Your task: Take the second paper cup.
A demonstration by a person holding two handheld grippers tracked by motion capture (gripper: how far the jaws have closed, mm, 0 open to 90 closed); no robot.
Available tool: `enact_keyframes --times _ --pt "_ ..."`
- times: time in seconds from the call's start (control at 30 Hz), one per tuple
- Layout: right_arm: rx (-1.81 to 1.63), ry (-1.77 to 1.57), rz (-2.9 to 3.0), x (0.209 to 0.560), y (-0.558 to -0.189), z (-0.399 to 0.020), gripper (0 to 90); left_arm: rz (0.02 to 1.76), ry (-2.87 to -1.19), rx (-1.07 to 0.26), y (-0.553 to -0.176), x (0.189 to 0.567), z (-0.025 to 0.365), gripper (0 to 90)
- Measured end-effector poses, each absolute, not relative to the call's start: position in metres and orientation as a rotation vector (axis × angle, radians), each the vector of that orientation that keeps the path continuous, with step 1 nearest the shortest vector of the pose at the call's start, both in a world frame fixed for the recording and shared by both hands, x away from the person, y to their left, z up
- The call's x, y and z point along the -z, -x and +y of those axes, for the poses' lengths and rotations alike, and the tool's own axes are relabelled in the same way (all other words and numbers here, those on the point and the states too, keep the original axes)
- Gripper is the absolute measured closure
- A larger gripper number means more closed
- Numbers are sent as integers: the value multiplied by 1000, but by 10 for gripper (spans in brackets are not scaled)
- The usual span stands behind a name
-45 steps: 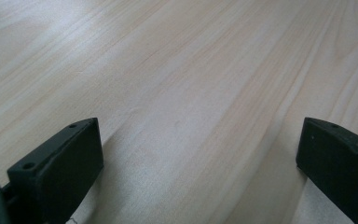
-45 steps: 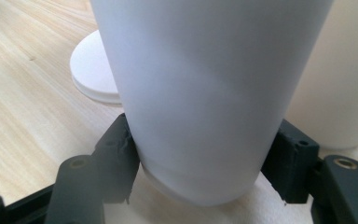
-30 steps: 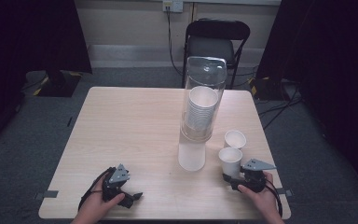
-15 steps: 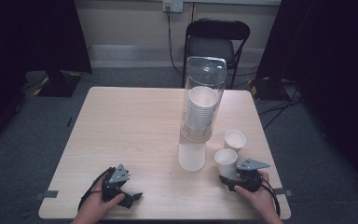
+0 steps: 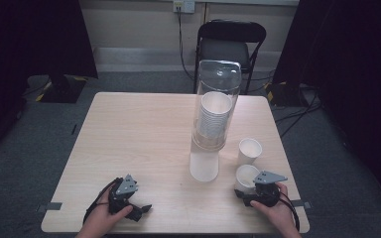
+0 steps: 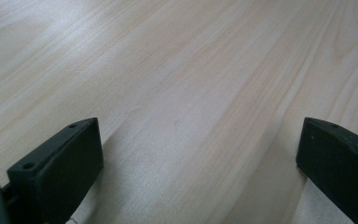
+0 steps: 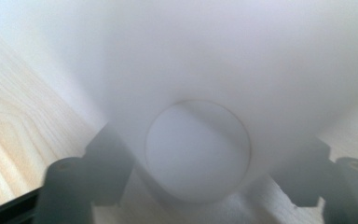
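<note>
A clear tube dispenser (image 5: 217,106) holding a stack of white paper cups stands right of the table's middle. One cup (image 5: 204,166) hangs out of its bottom. Two more white cups stand to the right: a far one (image 5: 249,150) and a near one (image 5: 247,176). My right gripper (image 5: 242,192) sits at the near cup. Up close, the cup's base (image 7: 198,149) lies between the blurred jaws of the right gripper (image 7: 200,184), which have just been opening and stand open. My left gripper (image 5: 140,210) rests open on bare wood at the front left; nothing lies between the jaws of the left gripper (image 6: 200,158).
The pale wooden table (image 5: 129,139) has free room on its left half and in front of the dispenser. A black chair (image 5: 230,42) stands behind the far edge. Dark curtains hang at both sides, and cables lie on the grey floor.
The near cup at my right gripper sits slightly lower in the high view than a second ago. Both hands have kept their places.
</note>
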State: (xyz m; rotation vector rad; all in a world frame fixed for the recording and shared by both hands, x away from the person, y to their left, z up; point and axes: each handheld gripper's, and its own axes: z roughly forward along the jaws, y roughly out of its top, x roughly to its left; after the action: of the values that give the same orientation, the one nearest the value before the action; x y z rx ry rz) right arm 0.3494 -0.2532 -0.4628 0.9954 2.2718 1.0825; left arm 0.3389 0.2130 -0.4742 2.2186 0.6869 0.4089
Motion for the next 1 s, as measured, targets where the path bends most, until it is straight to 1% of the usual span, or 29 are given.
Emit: enact_keyframes --times 0.1,0.33,0.53,1.0 --pt "-1083 -988 2265 463 -348 -255 274 686 -2219 -409 -339 474 213 0" --pt "-1122 -995 2232 462 -343 -263 219 686 -2220 -409 -339 474 213 0" --pt "-1160 -1004 2234 461 -334 -275 143 685 -2220 -409 -339 474 213 0" --pt "-1185 -1016 2240 462 -314 -316 142 682 -2205 -406 -339 475 213 0"
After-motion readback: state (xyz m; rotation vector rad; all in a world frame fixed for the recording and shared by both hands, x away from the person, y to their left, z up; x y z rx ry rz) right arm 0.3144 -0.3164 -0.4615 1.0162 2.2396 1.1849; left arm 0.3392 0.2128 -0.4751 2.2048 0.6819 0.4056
